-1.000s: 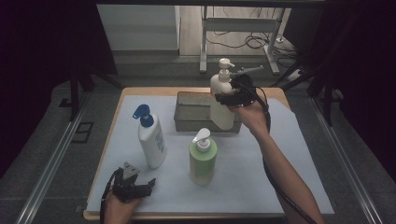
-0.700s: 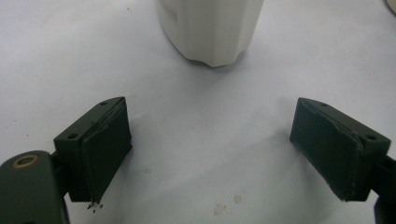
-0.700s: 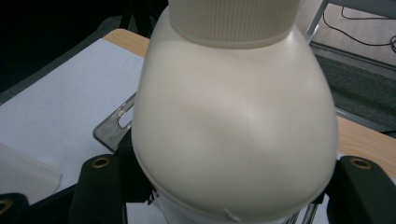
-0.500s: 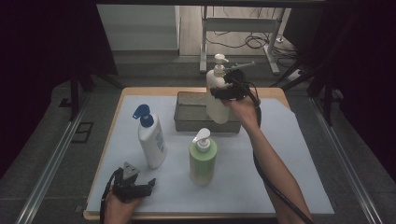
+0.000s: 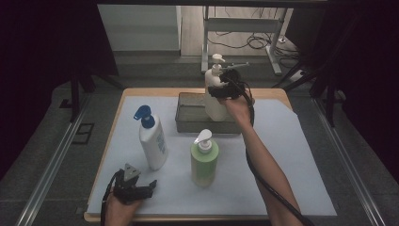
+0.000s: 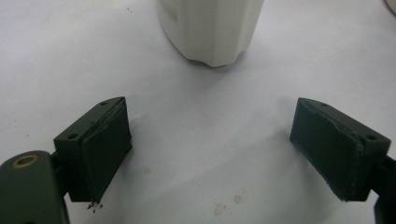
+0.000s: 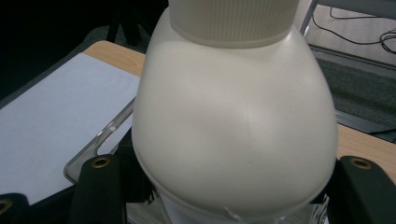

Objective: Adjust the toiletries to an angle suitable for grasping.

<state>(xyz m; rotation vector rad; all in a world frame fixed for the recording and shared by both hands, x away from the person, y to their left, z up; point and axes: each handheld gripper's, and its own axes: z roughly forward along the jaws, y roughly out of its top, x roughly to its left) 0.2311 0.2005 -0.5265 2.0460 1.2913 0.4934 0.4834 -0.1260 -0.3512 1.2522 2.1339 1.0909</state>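
A cream pump bottle (image 5: 214, 101) (image 7: 233, 135) stands upright over the right part of a grey tray (image 5: 188, 120), with my right gripper (image 5: 227, 89) (image 7: 229, 186) shut on its body from the right side. Whether its base touches the tray floor I cannot tell. My left gripper (image 5: 147, 187) (image 6: 233, 149) rests low at the table's front left, jaws wide open with nothing between them. Just beyond it stands a white bottle with a blue pump (image 5: 153, 141) (image 6: 210, 28). A green bottle with a white pump (image 5: 203, 157) stands at the middle front.
A white paper sheet (image 5: 291, 155) covers most of the wooden table (image 5: 277, 92). The tray's clear rim (image 7: 88, 154) lies below the held bottle. Metal rails (image 5: 56, 155) run along both sides, and a frame with cables (image 5: 244, 28) stands behind the table.
The right hand has carried the cream bottle a little to the left and lower over the tray. The left gripper and the other two bottles have kept still.
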